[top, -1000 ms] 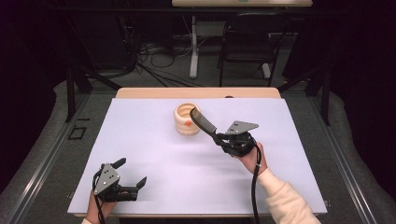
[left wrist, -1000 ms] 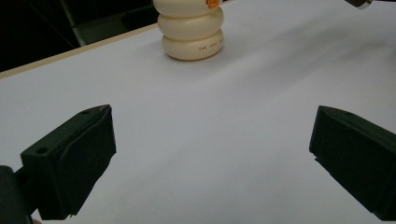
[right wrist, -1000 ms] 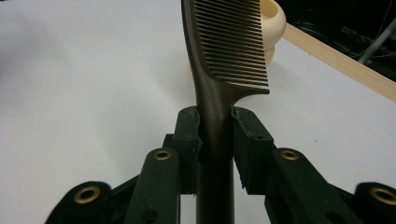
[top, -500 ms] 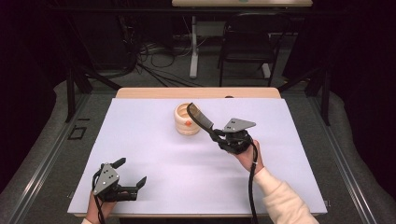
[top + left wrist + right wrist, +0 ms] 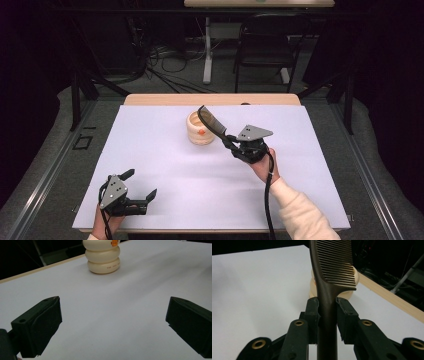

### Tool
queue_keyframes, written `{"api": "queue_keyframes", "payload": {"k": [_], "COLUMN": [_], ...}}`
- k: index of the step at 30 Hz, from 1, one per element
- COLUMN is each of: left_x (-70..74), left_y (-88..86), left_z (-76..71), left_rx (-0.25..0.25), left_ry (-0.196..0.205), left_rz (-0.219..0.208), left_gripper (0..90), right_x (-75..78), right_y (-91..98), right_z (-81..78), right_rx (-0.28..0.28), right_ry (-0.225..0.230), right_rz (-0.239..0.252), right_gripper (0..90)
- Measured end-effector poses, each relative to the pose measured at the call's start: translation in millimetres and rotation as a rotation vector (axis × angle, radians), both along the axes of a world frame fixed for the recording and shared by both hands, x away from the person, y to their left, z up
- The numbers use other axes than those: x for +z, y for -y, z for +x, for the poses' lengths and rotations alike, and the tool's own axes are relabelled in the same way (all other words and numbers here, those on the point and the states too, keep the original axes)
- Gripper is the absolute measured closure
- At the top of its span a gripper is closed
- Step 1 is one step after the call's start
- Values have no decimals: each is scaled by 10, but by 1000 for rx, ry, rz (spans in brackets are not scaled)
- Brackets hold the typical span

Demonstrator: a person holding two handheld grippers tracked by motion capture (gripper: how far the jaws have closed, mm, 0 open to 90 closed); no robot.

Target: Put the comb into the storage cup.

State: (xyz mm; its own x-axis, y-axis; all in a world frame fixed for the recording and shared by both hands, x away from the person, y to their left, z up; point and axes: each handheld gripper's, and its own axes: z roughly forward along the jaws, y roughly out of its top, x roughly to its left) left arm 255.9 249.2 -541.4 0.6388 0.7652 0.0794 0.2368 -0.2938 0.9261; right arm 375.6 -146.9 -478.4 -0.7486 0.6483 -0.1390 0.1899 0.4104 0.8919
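My comb [image 5: 211, 122] hangs right over the cream cup [image 5: 199, 135], and it has moved closer to the cup than it was a moment ago, so I think it is almost ready to go in. Its long side slants up from my right tool [image 5: 231, 142], with the far end above the cup. That tool squeezes the comb's handle tight. My left tool [image 5: 140, 186] rests open on the desk [image 5: 310, 150], far from the cup.

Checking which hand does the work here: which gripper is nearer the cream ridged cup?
Right. The right gripper holds a comb over the cream ridged cup; the left gripper sits open at the table's near edge.
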Motion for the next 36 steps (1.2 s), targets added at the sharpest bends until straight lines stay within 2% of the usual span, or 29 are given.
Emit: {"api": "queue_keyframes", "payload": {"k": [15,22,36], "left_x": [1,12,6], "left_y": [6,-3,-3], "left_z": [-1,-10,-2], "left_rx": [-2,1,-1], "left_ry": [2,15,9], "left_rz": [-5,-7,-10], "left_gripper": [3,3,3], "right_x": [40,19,110], "right_y": [-176,-187,-322], "right_z": [156,215,331], "right_rx": [14,12,23], "right_ry": [48,49,91], "right_rz": [37,59,91], "right_gripper": [722,722,722]}}
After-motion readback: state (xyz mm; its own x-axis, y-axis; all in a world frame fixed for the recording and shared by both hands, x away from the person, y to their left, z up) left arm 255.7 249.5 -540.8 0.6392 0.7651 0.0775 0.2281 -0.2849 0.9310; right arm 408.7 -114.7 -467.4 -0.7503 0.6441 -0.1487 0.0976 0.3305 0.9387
